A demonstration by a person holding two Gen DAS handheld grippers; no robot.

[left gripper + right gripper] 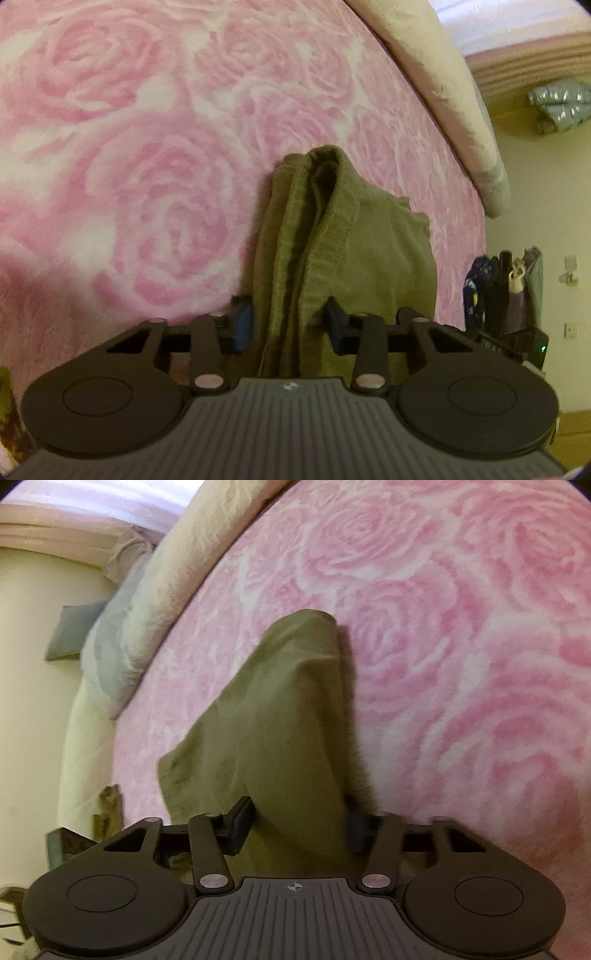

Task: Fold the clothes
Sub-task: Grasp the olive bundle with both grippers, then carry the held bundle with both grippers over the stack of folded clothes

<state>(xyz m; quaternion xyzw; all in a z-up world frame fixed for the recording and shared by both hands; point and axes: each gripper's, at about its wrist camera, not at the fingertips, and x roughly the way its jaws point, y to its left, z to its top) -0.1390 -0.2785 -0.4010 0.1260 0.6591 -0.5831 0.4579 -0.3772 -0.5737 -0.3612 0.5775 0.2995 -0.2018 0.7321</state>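
Both-handed, the olive-green cotton garment [332, 236] is pinched: the left claw [290, 328] is narrowed onto a bunched, hemmed fold of it, blue pads pressing each side, and the right claw [299, 825] clamps a smoother drape of the same cloth between its black fingers [240, 821]. The garment hangs from both claws down to the pink rose-patterned fleece blanket [129, 147] covering the bed. Along the bed's far edge lies a cream-coloured rumpled quilt [192, 542]. Beyond that edge, dark hanging bags [509, 291] crowd a pale wall.

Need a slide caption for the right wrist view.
Right tool grips olive garment above pink rose-print blanket.
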